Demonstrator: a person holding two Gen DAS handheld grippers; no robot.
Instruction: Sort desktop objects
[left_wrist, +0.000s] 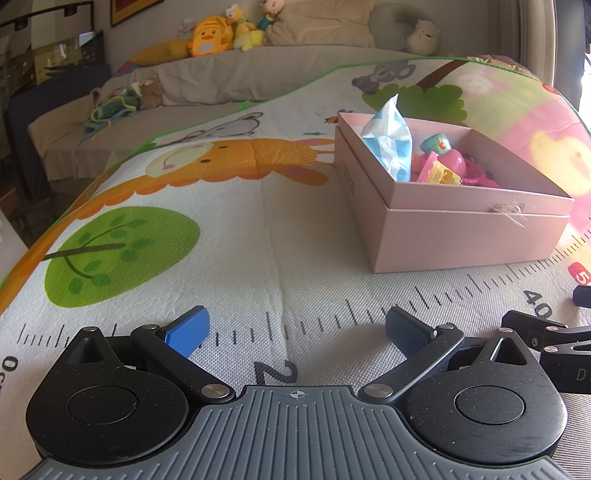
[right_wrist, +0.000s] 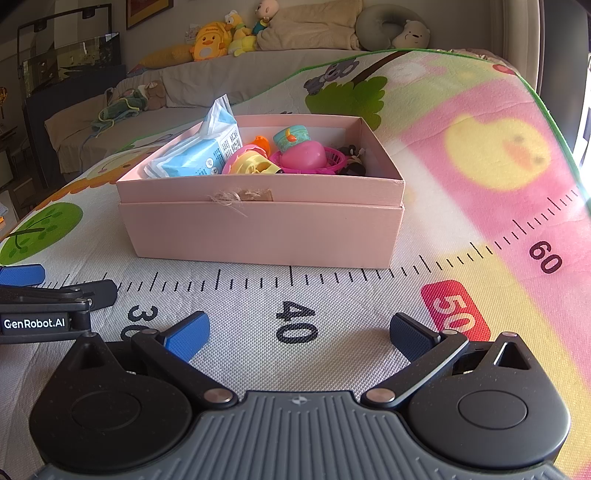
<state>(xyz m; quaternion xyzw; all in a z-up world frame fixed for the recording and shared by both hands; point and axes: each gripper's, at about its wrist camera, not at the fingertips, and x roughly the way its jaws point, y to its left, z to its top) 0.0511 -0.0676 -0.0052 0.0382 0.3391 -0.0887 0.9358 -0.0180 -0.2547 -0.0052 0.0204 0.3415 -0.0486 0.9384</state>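
Both grippers sit low over the play mat (right_wrist: 332, 295), side by side and short of the pink box (right_wrist: 258, 229), each with its jaws spread wide apart and nothing between them: the left gripper (left_wrist: 297, 330) hovers near the printed "2" of the ruler strip, the right gripper (right_wrist: 299, 332) over the "40". That empty, parted stance, and the bare stretch of mat ahead of both, suggests the sorting is at or near its end, since every loose thing in view already lies inside the box. The box stands on what looks like its own lid, nested underneath, probably to keep the lid out of the way while the top stays free for dropping things in. A blue-and-white tissue pack (right_wrist: 199, 155) leans against the left inner wall, too tall to lie flat beside the toys; a teal jar (right_wrist: 291, 137) rests on a pink egg-shaped toy (right_wrist: 303, 157), with a yellow toy (right_wrist: 251, 164) just beside them and a magenta basket (right_wrist: 332, 162) under the pile. Dark items at the box's far right corner are too shadowed to name, and the near wall hides the bottom layer. Mat areas behind the grippers and beyond the frame edges cannot be checked for leftovers. A frayed paper patch (right_wrist: 240, 196) marks the front rim.
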